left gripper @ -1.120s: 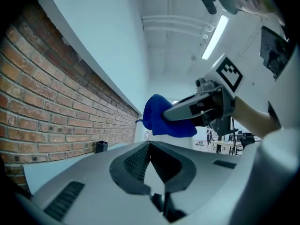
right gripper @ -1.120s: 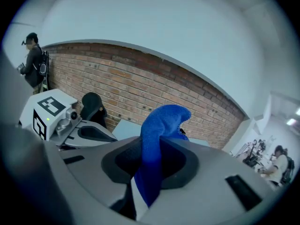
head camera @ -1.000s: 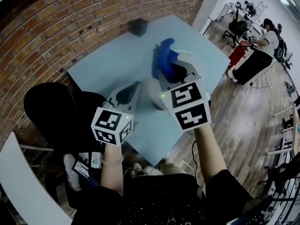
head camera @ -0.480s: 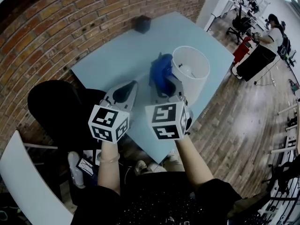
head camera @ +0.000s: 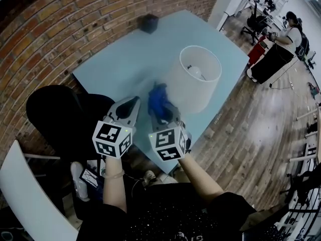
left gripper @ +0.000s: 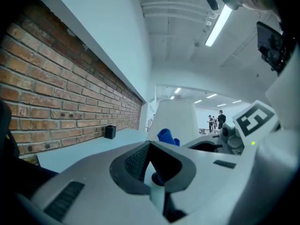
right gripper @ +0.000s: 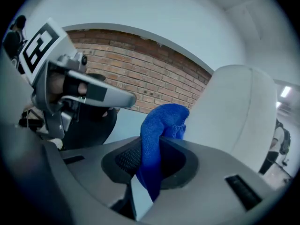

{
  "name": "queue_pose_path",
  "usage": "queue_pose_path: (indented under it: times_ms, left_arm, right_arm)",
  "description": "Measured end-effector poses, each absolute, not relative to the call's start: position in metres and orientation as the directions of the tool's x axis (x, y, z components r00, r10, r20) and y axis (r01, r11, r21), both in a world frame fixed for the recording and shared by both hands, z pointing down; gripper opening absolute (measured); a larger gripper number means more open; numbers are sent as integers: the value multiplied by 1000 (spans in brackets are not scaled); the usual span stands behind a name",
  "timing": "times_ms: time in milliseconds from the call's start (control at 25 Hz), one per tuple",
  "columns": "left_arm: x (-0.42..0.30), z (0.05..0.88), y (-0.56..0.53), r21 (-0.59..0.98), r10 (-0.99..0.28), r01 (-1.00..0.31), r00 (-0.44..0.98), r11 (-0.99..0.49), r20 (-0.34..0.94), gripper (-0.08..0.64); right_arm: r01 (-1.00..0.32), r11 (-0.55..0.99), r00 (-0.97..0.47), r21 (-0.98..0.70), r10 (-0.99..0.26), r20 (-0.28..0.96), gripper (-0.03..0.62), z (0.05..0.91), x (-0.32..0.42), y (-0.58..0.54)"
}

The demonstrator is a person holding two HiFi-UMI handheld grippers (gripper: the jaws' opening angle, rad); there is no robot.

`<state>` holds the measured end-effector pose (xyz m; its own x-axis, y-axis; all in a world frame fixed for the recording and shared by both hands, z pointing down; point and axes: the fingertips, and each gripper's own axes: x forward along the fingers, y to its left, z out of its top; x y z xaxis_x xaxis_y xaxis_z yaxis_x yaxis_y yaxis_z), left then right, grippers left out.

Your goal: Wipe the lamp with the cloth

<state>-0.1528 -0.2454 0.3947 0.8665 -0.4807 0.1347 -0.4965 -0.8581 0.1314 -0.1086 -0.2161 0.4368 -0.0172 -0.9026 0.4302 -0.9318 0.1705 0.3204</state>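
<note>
Lamp (head camera: 193, 87): I see it standing upright on the light blue table (head camera: 110, 59), toward the table's right edge. It has a white, tapering shade, and from the head view I can look down through the open top to the bulb inside.

Cloth (head camera: 158, 102): blue and bunched, held up off the table at the near left side of the shade. It sits just beside the shade, but I cannot tell from any view whether it touches.

Right gripper (head camera: 161, 114): its jaws are clamped on the cloth. In the right gripper view the blue fabric is pinched between the two dark pads, with a fold sticking up above them and a tail hanging below. The gripper points at the lamp, whose shade fills the right of that view.

Left gripper (head camera: 131, 104): its jaws are closed tip to tip with nothing between them. The blue that shows through the gap behind the tips in the left gripper view is the cloth farther off. This gripper hangs over the near left part of the table, just beside the right gripper and pointing the same way.

Grippers together: side by side, their marker cubes toward me, near but apart.

Black box (head camera: 149, 22): small, at the table's far corner next to the brick wall (head camera: 55, 19), well apart from the lamp.

Black chair (head camera: 55, 119): a dark rounded shape left of the table's near corner.

Room: wooden floor (head camera: 251, 129) to the right, and a person (head camera: 291, 31) at a desk far off at the upper right.
</note>
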Motion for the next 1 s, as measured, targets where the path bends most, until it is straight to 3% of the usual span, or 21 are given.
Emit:
queue_pose_path:
  times_ms: [200, 600, 800, 1000]
  left_arm:
    - [-170, 406, -234, 190, -513, -538, 842, -821, 165, 8]
    - [-159, 360, -206, 155, -521, -527, 850, -835, 81, 9]
    - [-143, 361, -196, 148, -503, -510, 860, -847, 81, 9]
    - [-130, 368, -187, 143, -491, -502, 865, -853, 103, 9]
  right_arm:
    - [-922, 298, -177, 246, -891, 418, 89, 420, -119, -185]
    - [-861, 291, -269, 417, -957, 112, 89, 227, -64, -157]
    - [-783, 259, -234, 565, -965, 117, 89, 212, -32, -157]
    - [-786, 313, -256, 532, -950, 180, 89, 250, -31, -158]
